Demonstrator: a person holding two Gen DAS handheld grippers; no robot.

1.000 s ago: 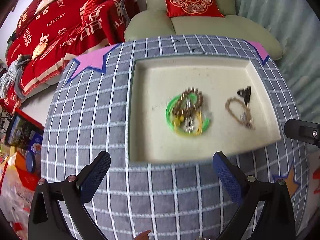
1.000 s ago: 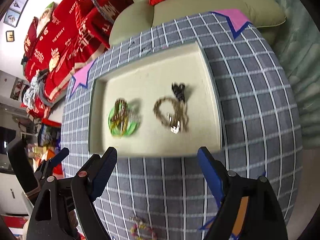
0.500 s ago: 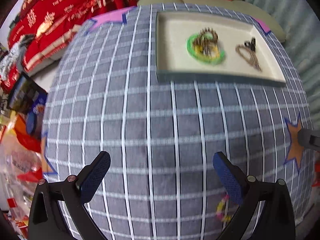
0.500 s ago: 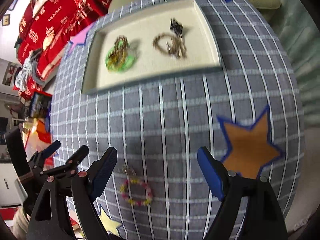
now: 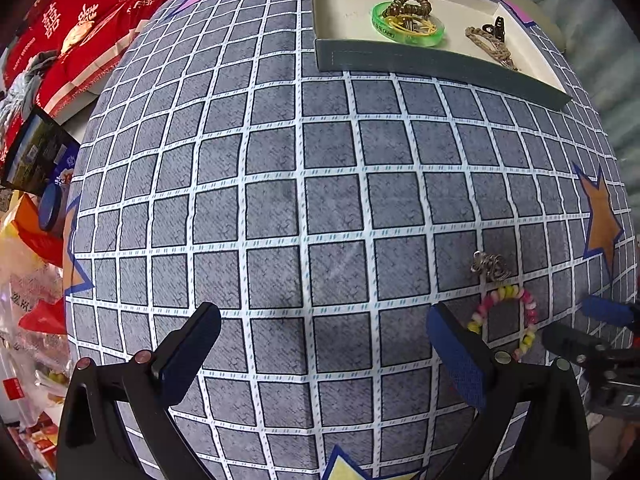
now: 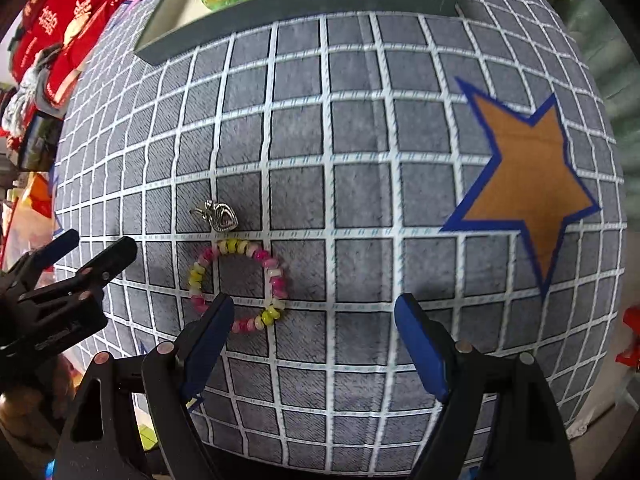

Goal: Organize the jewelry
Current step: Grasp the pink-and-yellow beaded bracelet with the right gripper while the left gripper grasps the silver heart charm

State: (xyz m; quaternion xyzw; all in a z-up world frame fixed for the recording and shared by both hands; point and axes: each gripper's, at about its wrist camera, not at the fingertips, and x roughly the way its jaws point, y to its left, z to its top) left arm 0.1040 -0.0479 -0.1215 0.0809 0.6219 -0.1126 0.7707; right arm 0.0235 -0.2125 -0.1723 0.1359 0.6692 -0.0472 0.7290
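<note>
A pink, yellow and white bead bracelet (image 6: 238, 282) with a silver heart charm (image 6: 219, 216) lies on the grey checked cloth; it also shows in the left wrist view (image 5: 506, 318). My right gripper (image 6: 314, 334) is open and empty, its left finger just over the bracelet's near edge. My left gripper (image 5: 324, 344) is open and empty, left of the bracelet. The cream tray (image 5: 440, 65) at the far edge holds a green bangle (image 5: 408, 26) with a brown coil tie, and a braided cord (image 5: 490, 46) with a black clip.
An orange star patch (image 6: 524, 176) lies right of the bracelet. Red bedding (image 5: 92, 12) and a sofa lie beyond the table. Boxes and bags (image 5: 36, 200) sit off the left edge. The left gripper shows at the left of the right wrist view (image 6: 60, 280).
Both grippers have pulled back from the tray toward the near side of the table and dropped lower. The bead bracelet has come into view close to both.
</note>
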